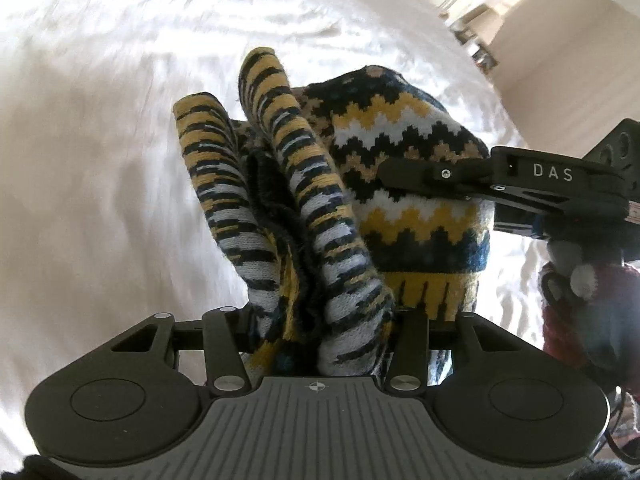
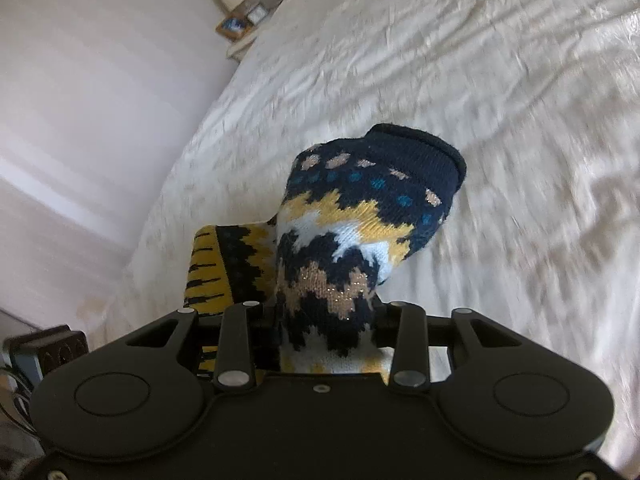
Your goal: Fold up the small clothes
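- Knitted garment (image 1: 304, 208): navy, yellow and white zigzag pattern, held up off the white bedsheet (image 1: 100, 140) by both claws at once.
- Left claw (image 1: 316, 320): closed partway on a thick bunch of the knit; two striped folds rise straight ahead of it, a dark seam between them.
- Right claw (image 2: 326, 320): closed partway on the zigzag panel, which stands up ahead of it and ends in a dark navy ribbed edge (image 2: 420, 144) at the far tip.
- Left view only: the right claw (image 1: 404, 172) seen from the side, entering from the right and pinching the zigzag panel; a part of the person in a dark red knitted sleeve (image 1: 580, 320) behind it; the yellow ribbed hem (image 1: 432, 292) just ahead and right of the left claw.
- Right view only: the dotted navy band below the ribbed edge; a yellow-and-black striped flap (image 2: 216, 272) hanging left of the right claw; a bedside table (image 2: 240, 28) with a lamp, far ahead to the left by the wall.
- Containers: none in view.
- Long axis: in both views the bunched knit runs away from the claw, near end in the jaws, far end leaning slightly right.
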`<act>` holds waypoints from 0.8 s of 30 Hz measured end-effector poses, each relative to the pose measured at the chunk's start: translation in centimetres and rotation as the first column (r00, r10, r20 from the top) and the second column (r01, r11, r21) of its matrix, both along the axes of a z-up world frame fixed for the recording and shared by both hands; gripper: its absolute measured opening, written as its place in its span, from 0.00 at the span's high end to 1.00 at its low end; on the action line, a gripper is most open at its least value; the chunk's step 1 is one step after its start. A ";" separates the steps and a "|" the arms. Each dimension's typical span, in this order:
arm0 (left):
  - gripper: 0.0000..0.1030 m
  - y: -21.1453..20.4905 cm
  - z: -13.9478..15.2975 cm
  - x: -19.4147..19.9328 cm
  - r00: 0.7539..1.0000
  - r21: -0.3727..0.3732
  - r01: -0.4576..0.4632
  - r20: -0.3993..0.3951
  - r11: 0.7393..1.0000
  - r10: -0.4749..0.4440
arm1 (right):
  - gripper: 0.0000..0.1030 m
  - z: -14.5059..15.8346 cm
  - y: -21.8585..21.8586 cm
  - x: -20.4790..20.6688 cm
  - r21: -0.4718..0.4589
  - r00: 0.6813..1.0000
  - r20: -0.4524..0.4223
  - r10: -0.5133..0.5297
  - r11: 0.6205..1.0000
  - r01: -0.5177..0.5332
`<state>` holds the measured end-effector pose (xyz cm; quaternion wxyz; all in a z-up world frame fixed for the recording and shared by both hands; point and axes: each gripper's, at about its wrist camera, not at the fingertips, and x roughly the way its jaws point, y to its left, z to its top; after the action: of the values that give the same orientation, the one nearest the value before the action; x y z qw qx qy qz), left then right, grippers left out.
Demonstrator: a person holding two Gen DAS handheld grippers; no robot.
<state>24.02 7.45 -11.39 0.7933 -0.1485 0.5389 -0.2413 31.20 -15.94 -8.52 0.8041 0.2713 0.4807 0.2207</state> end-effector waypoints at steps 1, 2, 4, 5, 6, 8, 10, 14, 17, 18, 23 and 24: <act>0.55 -0.2 -0.5 -0.3 1.000 0.018 -0.004 -0.004 1.000 0.005 | 0.49 -0.5 -0.2 -0.6 -0.021 1.000 0.006 0.011 1.000 -0.011; 0.52 -0.4 -1.2 -0.7 1.000 0.050 -0.016 -0.011 0.999 0.017 | 0.42 -1.1 -0.4 -1.1 -0.062 1.000 0.009 0.012 0.998 -0.011; 0.49 -0.2 -3.6 -1.3 0.994 0.158 -0.076 -0.061 0.985 0.086 | 0.27 -2.9 -1.3 -1.9 -0.195 1.000 -0.003 -0.026 0.980 0.025; 0.45 0.1 -4.8 -1.5 0.989 0.204 -0.104 -0.085 0.973 0.124 | 0.25 -3.8 -2.0 -2.2 -0.250 0.998 -0.015 -0.058 0.967 0.052; 0.43 0.6 -5.7 -1.8 0.983 0.215 -0.132 -0.098 0.968 0.156 | 0.25 -4.5 -2.9 -2.5 -0.292 0.996 -0.030 -0.089 0.953 0.077; 0.42 1.6 -5.8 -2.2 0.972 0.200 -0.195 -0.092 0.960 0.216 | 0.24 -5.0 -4.7 -3.5 -0.323 0.991 -0.033 -0.132 0.939 0.114; 0.43 2.0 -4.4 -3.3 0.971 0.198 -0.223 -0.043 0.954 0.236 | 0.14 -4.5 -6.0 -4.6 -0.318 0.991 -0.001 -0.136 0.939 0.129; 0.42 1.6 -0.8 -4.3 0.964 0.211 -0.262 0.091 0.942 0.248 | 0.02 -3.4 -7.1 -6.1 -0.301 0.990 0.039 -0.133 0.943 0.139; 0.33 0.4 0.6 -4.4 0.967 0.240 -0.231 0.167 0.943 0.194 | 0.00 -3.3 -6.6 -6.3 -0.298 0.987 0.049 -0.153 0.941 0.161; 0.31 0.6 1.0 -4.9 0.969 0.253 -0.211 0.184 0.944 0.167 | 0.00 -3.1 -6.4 -6.7 -0.292 0.986 0.050 -0.156 0.942 0.164; 0.30 -1.4 -1.1 -2.7 0.983 0.340 -0.102 0.179 0.935 0.042 | 0.00 -4.1 -4.2 -5.2 -0.324 0.985 0.022 -0.170 0.931 0.168; 0.30 -1.8 -1.7 -2.0 0.986 0.371 -0.081 0.167 0.925 0.019 | 0.00 -4.6 -3.8 -4.7 -0.330 0.984 0.003 -0.176 0.929 0.167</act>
<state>22.00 5.64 -13.13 0.8536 0.0124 0.5057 -0.1243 26.46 -19.75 -13.11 0.8478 0.1774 0.4959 0.0627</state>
